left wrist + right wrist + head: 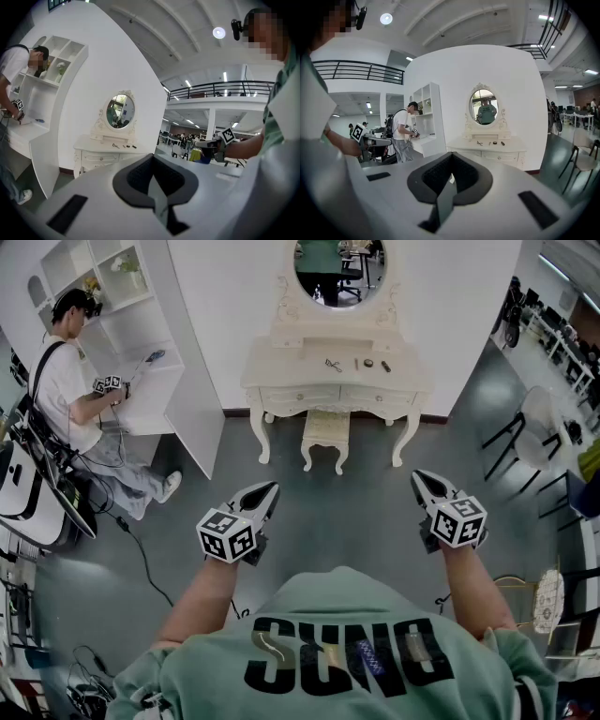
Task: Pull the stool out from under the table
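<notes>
The cream stool (325, 431) stands tucked between the legs of the white dressing table (281, 374), far ahead of me across the grey floor. My left gripper (270, 489) and right gripper (418, 478) are held out at waist height, both shut with nothing in them and well short of the stool. The left gripper view has the dressing table (99, 153) beyond its closed jaws (152, 157), with the right gripper (212, 146) off to the side. The right gripper view also faces the dressing table (490, 149) over its closed jaws (451, 156). My own jaws hide the stool in both gripper views.
A person (67, 390) works at a white shelf unit (150, 343) on the left, with cables (141, 554) trailing on the floor nearby. Chairs (530, 439) stand at the right. An oval mirror (337, 268) and small items (361, 363) top the dressing table.
</notes>
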Demonstrator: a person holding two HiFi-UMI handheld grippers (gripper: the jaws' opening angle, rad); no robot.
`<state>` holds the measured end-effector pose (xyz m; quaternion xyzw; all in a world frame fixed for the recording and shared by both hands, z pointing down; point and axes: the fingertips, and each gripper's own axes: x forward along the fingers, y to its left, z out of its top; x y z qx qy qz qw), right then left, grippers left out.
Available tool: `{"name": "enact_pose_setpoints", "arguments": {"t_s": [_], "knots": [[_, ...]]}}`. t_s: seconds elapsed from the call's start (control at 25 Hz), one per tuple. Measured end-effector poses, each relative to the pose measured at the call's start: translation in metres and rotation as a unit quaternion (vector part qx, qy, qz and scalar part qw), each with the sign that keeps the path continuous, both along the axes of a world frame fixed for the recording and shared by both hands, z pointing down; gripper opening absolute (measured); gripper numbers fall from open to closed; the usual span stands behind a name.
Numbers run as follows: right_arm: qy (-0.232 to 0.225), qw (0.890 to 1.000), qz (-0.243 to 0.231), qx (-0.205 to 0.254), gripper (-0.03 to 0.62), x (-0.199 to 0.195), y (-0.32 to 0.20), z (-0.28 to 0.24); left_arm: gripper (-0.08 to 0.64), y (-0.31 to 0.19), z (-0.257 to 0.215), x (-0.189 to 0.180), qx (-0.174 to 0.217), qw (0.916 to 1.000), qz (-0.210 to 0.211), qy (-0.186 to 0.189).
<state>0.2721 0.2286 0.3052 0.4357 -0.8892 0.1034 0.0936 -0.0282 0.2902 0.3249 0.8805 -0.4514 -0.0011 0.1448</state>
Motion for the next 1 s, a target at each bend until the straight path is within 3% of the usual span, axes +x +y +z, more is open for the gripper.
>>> {"name": "enact_pose_setpoints", "arguments": {"t_s": [0.6,1.0], "knots": [[-0.013,1.000,0.003,0.001,-0.008,0.023,0.007,-0.007,0.000,0.012,-0.011,0.022,0.004,0.9999,-0.007,-0.006],[-0.006,1.000,-0.011,0.008,-0.008,0.074,0.017,-0.008,0.000,0.025,-0.015,0.075,0.010,0.9996,-0.027,-0.006]]}}
